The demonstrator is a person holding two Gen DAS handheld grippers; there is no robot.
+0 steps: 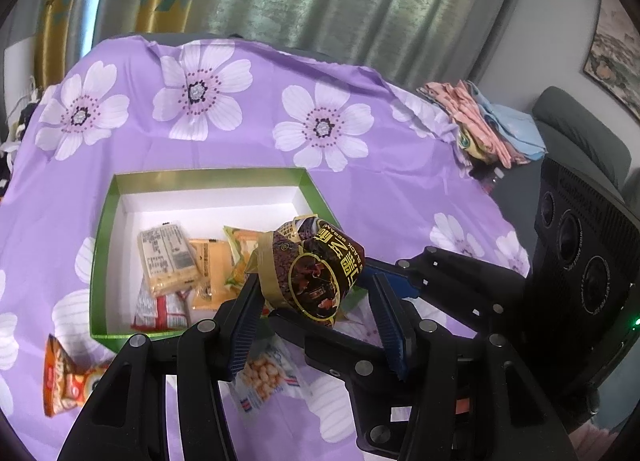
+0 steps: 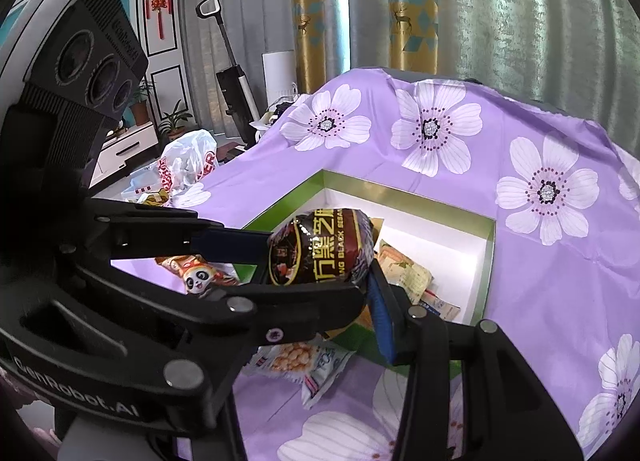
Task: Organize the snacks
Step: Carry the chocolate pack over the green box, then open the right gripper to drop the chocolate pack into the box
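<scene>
A dark brown black-sesame snack packet (image 1: 314, 267) with gold trim is held over the near right corner of a green box (image 1: 105, 221) with a white inside. My left gripper (image 1: 316, 293) has its fingers spread around the packet; only the left finger (image 1: 248, 301) seems to touch it. My right gripper (image 2: 320, 257) is shut on the same packet (image 2: 320, 251). The box (image 2: 490, 257) holds several snack packets (image 1: 168, 263). An orange packet (image 1: 66, 377) and a peanut packet (image 1: 262, 377) lie on the cloth in front of the box.
A purple flowered cloth (image 1: 360, 197) covers the table. Folded clothes (image 1: 488, 125) lie at its far right edge. A panda-print packet (image 2: 196, 271) lies left of the box. A white plastic bag (image 2: 188, 165) and a vacuum (image 2: 232, 97) stand beyond the table.
</scene>
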